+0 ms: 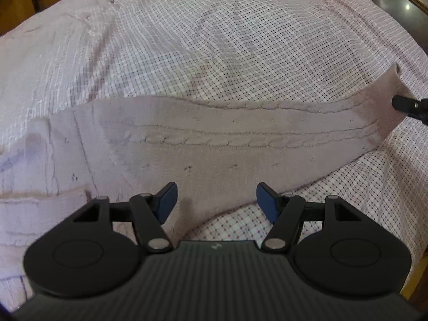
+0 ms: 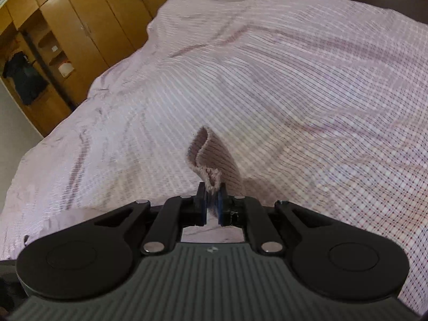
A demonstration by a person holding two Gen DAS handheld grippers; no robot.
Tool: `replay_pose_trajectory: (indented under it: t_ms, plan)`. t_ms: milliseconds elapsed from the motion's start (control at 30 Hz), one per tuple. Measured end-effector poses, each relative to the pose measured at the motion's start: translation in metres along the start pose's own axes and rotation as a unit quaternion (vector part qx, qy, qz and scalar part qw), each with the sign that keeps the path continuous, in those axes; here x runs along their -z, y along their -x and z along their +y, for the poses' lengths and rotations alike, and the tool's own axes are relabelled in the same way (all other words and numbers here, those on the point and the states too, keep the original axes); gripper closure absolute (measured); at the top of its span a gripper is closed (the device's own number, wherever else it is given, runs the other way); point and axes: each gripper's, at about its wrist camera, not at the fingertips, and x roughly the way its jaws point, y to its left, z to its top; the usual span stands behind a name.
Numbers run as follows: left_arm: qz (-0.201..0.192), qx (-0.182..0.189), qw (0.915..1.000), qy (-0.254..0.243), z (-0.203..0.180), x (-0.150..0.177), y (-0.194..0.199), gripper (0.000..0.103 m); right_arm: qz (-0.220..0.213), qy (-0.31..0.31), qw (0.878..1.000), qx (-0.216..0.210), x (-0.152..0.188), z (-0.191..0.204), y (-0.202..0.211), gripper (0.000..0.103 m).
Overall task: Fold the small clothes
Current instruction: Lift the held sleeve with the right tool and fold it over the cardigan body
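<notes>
One checked bedsheet [image 1: 214,40] fills most of both views: thin woven cotton, white ground with a fine red-and-dark grid, rumpled into soft ridges and shallow valleys. In the right wrist view it runs from the lower frame up to the top edge.

Wooden wardrobe [image 2: 80,26] at upper left of the right wrist view: flat honey-brown panel doors, one open bay with a dark garment hanging inside.

Knit sleeve [image 1: 227,139], pale pinkish-beige wool with raised cable ribs along its length, stretches across the middle of the left wrist view from the garment's body at lower left to the cuff at right edge. Fuzzy, slightly pilled surface. It lies on the sheet for most of its length and lifts toward the right.

Left gripper [image 1: 216,200], bottom centre of its view: black linkages, blue pads, jaws spread wide, nothing between them; the sleeve's lower edge lies just beyond the fingertips.

Right gripper [image 2: 213,203], bottom centre of its view: jaws pinched narrow on the ribbed cuff [image 2: 211,155], which stands up from the pads as a curled, frayed-edged loop. Its black tip also shows at the right edge of the left wrist view.
</notes>
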Motion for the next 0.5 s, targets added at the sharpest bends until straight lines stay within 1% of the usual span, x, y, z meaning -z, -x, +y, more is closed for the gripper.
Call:
replay_pose_trajectory:
  t_ms: [67, 233, 367, 433, 500]
  plan:
    - [-0.003, 0.004, 1.0000, 0.004, 0.005, 0.001, 0.004, 0.036, -0.002, 0.003, 1.000, -0.004, -0.001, 0.011, 0.004, 0.096]
    - [-0.018, -0.005, 0.9998, 0.004, 0.027, 0.001, 0.025, 0.036, 0.000, 0.004, 1.000, -0.023, 0.001, 0.044, 0.011, 0.096]
    - [-0.027, -0.011, 0.9995, 0.010, 0.054, 0.005, 0.044, 0.036, 0.004, 0.010, 0.999, -0.034, 0.003, 0.078, 0.013, 0.096]
    - [-0.033, -0.023, 0.9991, 0.012, 0.071, 0.008, 0.053, 0.036, 0.007, 0.027, 0.999, -0.041, 0.008, 0.100, 0.014, 0.096]
    - [-0.031, -0.030, 0.9988, 0.025, 0.088, 0.011, 0.057, 0.036, 0.015, 0.044, 0.998, -0.047, 0.014, 0.120, 0.010, 0.096]
